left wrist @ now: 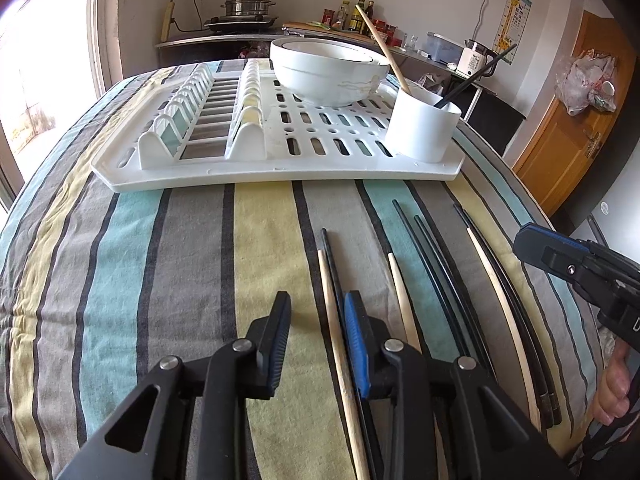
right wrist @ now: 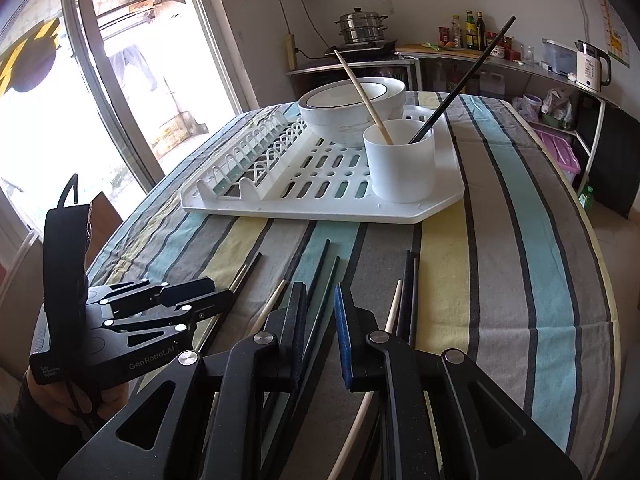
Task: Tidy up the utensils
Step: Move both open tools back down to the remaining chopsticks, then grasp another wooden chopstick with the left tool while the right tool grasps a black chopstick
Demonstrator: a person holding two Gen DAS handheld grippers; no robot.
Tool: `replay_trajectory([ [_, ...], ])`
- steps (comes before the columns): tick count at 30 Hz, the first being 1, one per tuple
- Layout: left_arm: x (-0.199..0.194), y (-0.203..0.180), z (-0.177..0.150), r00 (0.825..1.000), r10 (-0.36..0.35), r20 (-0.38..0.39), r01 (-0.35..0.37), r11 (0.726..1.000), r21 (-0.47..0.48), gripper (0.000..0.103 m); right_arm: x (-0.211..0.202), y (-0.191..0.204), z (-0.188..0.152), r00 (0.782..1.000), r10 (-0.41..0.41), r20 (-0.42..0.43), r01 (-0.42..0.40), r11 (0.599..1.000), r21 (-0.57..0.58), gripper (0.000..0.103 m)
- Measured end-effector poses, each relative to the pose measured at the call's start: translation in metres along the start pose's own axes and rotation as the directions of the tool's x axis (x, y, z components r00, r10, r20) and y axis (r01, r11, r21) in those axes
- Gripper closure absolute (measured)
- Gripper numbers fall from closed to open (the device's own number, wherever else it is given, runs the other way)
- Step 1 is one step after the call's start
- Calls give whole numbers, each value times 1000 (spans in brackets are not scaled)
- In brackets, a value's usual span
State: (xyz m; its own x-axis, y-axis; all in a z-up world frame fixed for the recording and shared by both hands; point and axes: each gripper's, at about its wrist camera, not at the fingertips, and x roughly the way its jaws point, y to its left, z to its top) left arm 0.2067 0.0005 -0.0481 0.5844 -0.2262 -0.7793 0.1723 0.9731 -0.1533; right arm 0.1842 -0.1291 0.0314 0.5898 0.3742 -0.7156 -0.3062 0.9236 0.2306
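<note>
Several wooden and black chopsticks lie on the striped tablecloth in front of a white dish rack. A white utensil cup on the rack holds one wooden chopstick and one black chopstick. My left gripper is open just above a wooden chopstick and a black one beside it. My right gripper is open and empty above black chopsticks; a wooden chopstick lies to its right.
Stacked white bowls stand on the rack behind the cup. The rack's plate slots are on its left. A kitchen counter with a steamer pot, bottles and a kettle runs behind the table.
</note>
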Motion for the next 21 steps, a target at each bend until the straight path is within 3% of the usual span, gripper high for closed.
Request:
replay_trajectory([
  [4, 1, -6, 0, 999, 41, 6, -41, 998, 37, 71, 8, 1, 2, 1000, -16, -19, 16, 1000, -13, 88],
  [21, -14, 30, -11, 997, 63, 37, -60, 996, -58, 71, 50, -3, 3, 988, -68, -138, 62, 997, -47, 88],
])
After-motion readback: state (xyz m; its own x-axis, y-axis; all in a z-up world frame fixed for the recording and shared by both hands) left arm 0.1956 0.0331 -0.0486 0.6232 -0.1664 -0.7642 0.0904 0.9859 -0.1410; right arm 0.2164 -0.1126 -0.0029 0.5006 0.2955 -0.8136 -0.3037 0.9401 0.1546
